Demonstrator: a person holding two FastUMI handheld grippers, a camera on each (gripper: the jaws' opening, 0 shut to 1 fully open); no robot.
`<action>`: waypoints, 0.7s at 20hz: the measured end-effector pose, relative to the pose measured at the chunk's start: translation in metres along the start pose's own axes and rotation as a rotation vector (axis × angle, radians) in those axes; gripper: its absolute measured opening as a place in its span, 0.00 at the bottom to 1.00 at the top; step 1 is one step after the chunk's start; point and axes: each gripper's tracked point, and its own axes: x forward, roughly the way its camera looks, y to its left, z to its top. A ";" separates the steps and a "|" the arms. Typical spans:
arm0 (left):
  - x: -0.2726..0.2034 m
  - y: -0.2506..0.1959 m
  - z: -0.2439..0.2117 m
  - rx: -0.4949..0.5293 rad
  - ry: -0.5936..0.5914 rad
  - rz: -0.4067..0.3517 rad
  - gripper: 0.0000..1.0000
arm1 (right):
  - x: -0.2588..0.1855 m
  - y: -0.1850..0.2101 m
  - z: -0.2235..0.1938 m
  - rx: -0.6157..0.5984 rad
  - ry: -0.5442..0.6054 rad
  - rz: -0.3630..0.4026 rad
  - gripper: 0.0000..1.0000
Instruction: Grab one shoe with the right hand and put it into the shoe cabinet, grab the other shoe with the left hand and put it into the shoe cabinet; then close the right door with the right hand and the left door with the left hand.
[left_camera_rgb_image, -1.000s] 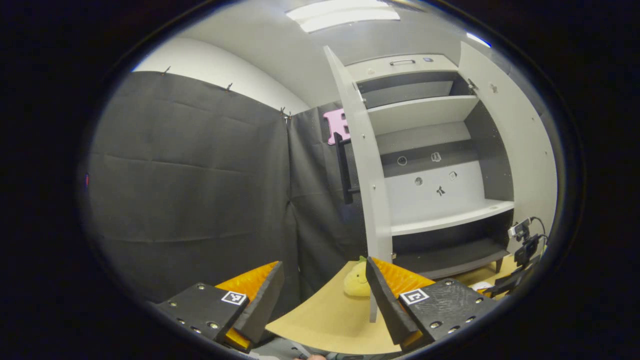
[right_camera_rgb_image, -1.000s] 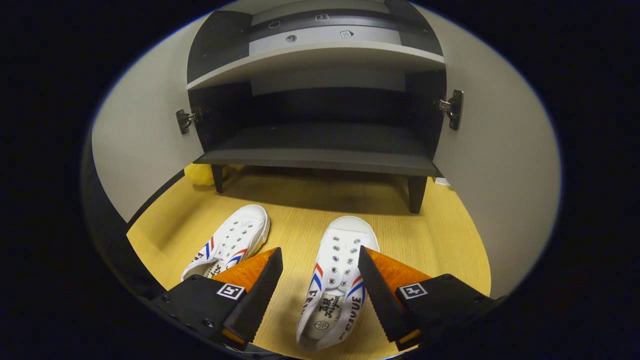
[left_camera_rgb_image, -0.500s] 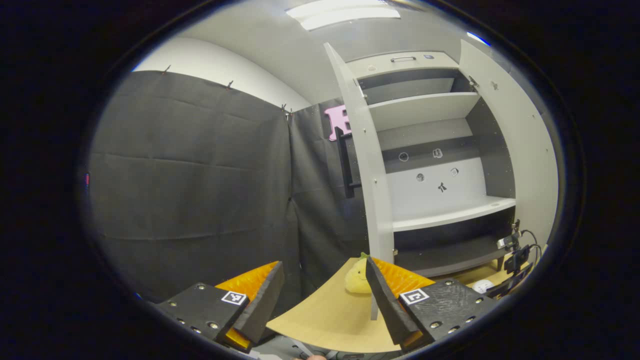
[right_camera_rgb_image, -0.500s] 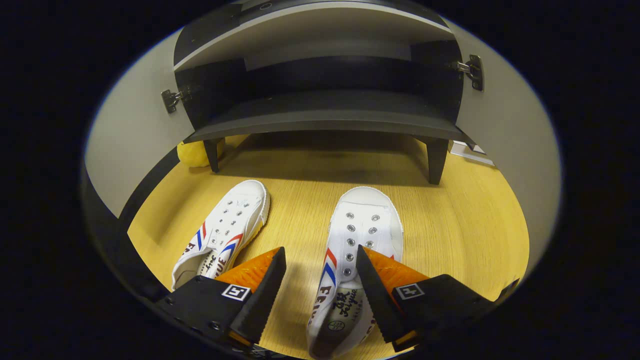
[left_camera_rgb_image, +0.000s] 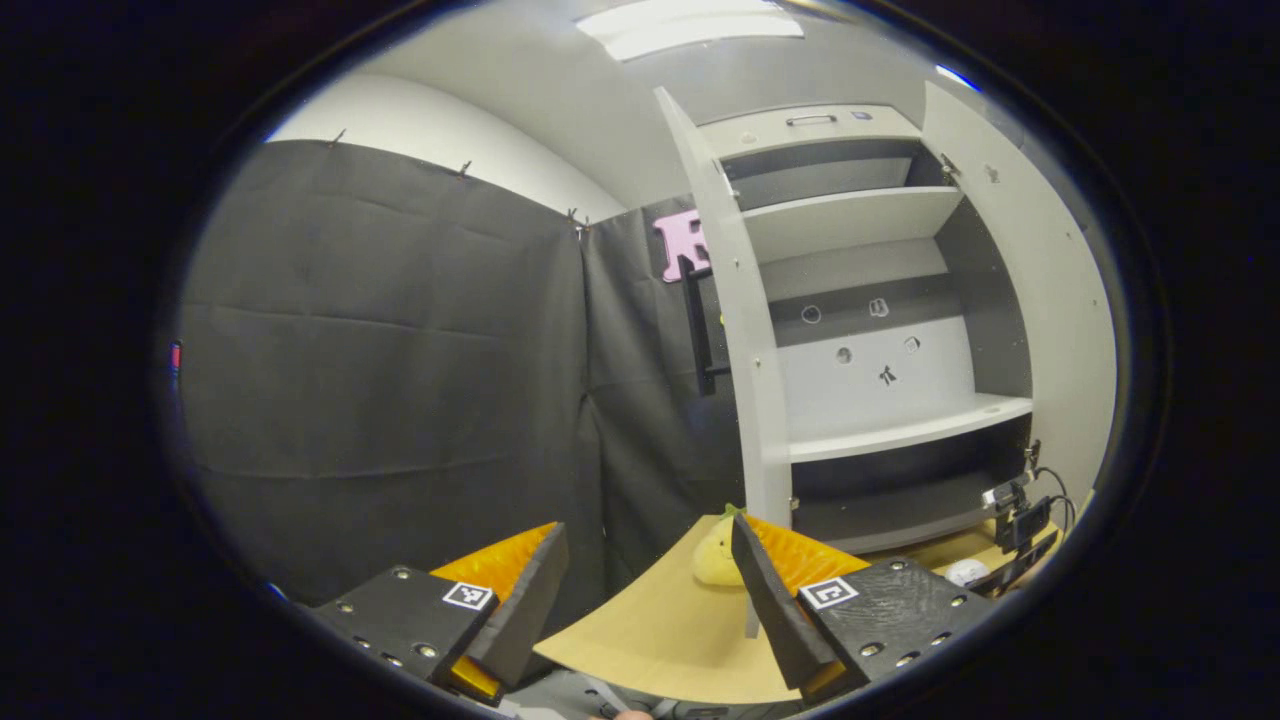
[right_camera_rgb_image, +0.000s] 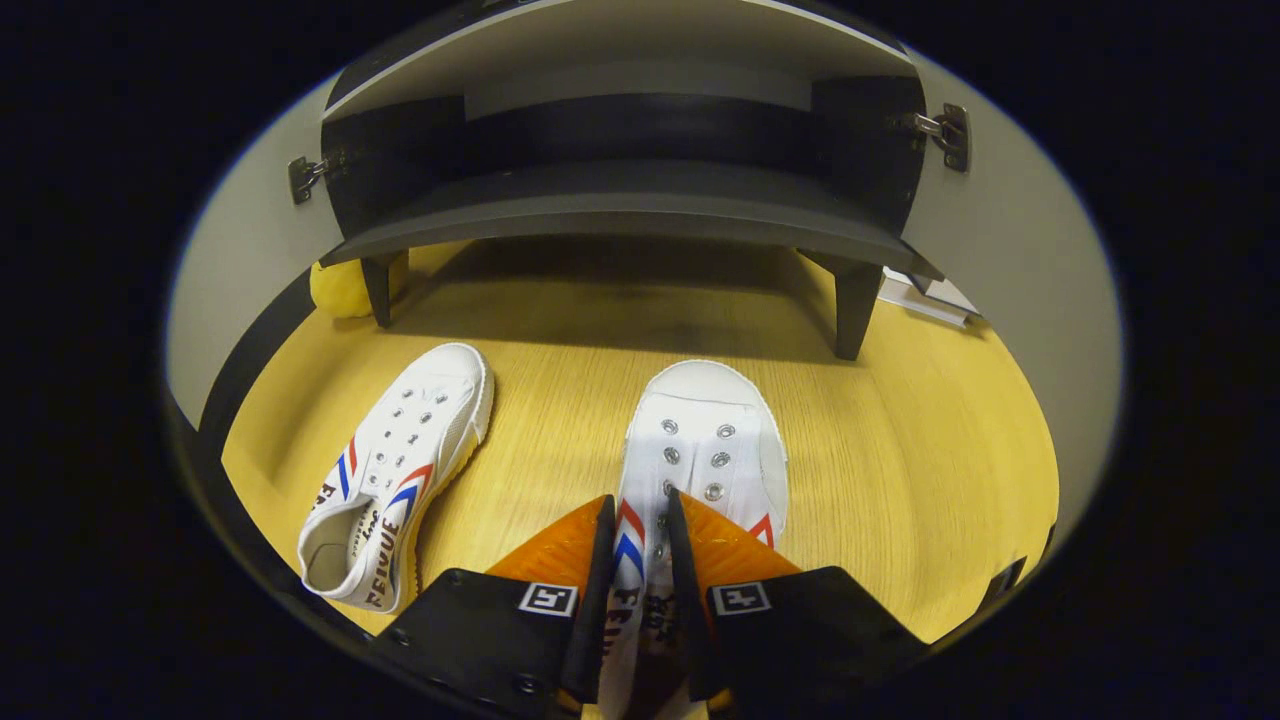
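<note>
A yellow plush toy (left_camera_rgb_image: 714, 556) lay on the wooden tabletop (right_camera_rgb_image: 920, 470), just beside the cabinet's front-left leg. Black cloth (left_camera_rgb_image: 380, 360) formed the booth wall. A ceiling light panel (left_camera_rgb_image: 690, 20) was lit overhead.

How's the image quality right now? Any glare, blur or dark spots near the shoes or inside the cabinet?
Right gripper view: sharp, shoes evenly lit, the cabinet's bottom shelf dark, a shadow on the wooden floor beneath it. Left gripper view: ceiling light blown out, cabinet door edges bowed by fisheye.
</note>
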 end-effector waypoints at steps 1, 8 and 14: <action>0.000 -0.001 0.000 -0.002 0.000 -0.001 1.00 | 0.004 -0.002 0.002 0.008 0.007 0.005 0.28; -0.004 -0.004 0.005 0.010 -0.019 -0.034 1.00 | -0.006 -0.002 0.008 0.028 0.002 -0.016 0.02; -0.008 -0.008 0.010 -0.003 -0.039 -0.057 1.00 | -0.028 -0.011 0.020 0.088 -0.021 0.003 0.02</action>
